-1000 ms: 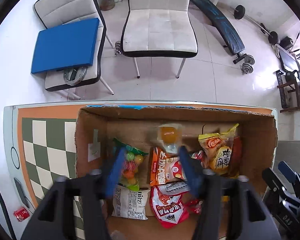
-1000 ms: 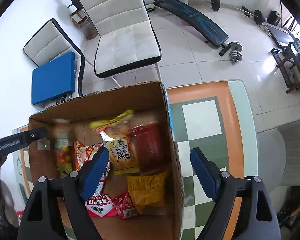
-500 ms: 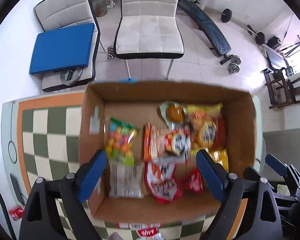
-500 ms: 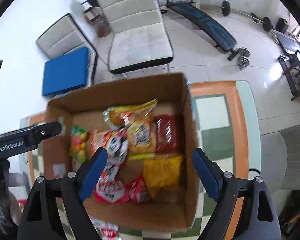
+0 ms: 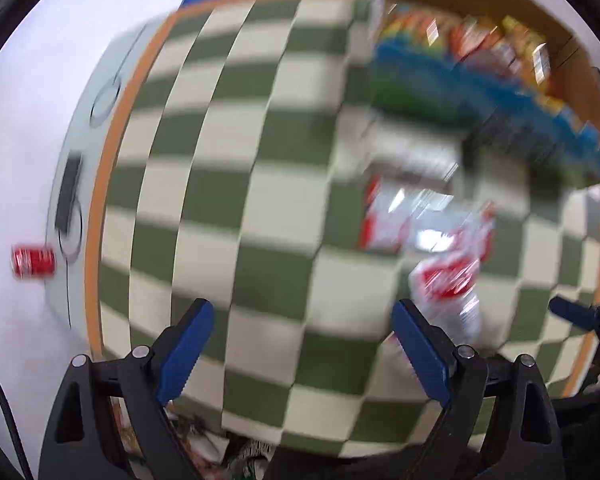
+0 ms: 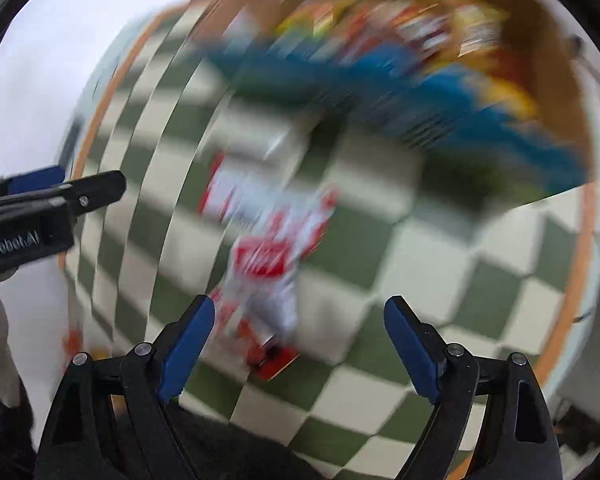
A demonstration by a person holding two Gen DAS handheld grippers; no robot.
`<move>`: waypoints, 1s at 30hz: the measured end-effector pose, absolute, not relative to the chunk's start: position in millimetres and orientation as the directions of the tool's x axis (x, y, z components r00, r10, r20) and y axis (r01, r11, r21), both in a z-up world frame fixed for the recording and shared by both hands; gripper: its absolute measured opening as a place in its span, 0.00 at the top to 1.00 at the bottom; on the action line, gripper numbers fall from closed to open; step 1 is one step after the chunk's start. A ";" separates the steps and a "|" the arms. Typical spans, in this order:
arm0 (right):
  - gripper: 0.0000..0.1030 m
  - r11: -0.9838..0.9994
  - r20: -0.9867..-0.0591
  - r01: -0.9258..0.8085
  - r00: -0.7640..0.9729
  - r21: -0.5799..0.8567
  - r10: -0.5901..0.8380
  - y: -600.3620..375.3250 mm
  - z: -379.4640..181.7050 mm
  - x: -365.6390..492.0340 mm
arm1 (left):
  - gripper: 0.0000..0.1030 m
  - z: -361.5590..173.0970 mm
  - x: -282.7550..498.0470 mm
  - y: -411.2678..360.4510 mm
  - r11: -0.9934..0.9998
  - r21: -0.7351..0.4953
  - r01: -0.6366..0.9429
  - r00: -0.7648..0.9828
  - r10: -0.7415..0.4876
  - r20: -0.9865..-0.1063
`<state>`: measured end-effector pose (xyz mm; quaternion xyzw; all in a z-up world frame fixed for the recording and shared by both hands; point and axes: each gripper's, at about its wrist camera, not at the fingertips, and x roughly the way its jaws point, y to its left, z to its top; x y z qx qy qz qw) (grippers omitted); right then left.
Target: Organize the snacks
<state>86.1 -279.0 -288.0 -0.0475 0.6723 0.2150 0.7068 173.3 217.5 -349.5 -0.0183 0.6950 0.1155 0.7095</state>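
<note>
In the left wrist view, heavily blurred, the left gripper (image 5: 302, 344) is seen released, its blue fingers (image 5: 184, 346) spread wide with nothing between them. A green-and-cream checkered table (image 5: 228, 168) is looked down on. Red-and-white snack packets (image 5: 428, 236) are seen lying on the table, near the right finger. A cardboard box (image 5: 580, 92) with a blue front is seen at upper right, beyond the packets, with colourful snacks (image 5: 480, 36) inside. A red can (image 5: 33, 261) is seen at far left, off the table.

In the right wrist view, equally blurred, the right gripper (image 6: 300, 344) is likewise seen released and empty. The packets (image 6: 268, 248) are seen on the table (image 6: 440, 264) just ahead of and between its fingers. The box (image 6: 556, 64) is seen beyond them at upper right, snacks (image 6: 420, 20) within. The left gripper (image 6: 48, 196) is seen at the left edge.
</note>
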 end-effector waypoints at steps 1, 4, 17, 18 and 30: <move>0.14 0.893 -0.975 -0.400 -0.013 0.206 0.220 -265.1 -299.9 74.0 | 0.11 -357.1 160.1 223.0 0.972 0.131 -0.196 0.006 0.135 -0.991; 0.14 0.866 -0.989 -0.480 -0.024 0.139 0.146 -233.7 -326.1 50.5 | 0.11 -378.2 133.2 231.5 0.975 0.128 -0.182 0.007 0.132 -0.991; 0.39 0.810 -0.995 -0.583 -0.027 -0.063 -0.097 -180.3 -395.8 1.9 | 0.11 -429.0 104.9 246.3 0.983 0.068 -0.168 -0.054 0.060 -0.997; 0.40 0.818 -0.995 -0.572 -0.022 -0.065 -0.095 -180.5 -395.0 0.7 | 0.11 -429.6 104.1 245.6 0.984 0.055 -0.167 -0.054 0.046 -0.997; 0.44 0.960 -0.989 -0.238 -0.040 0.145 0.140 -273.9 -349.2 17.9 | 0.11 -404.2 137.4 201.7 0.973 -0.060 -0.222 -0.052 -0.073 -0.996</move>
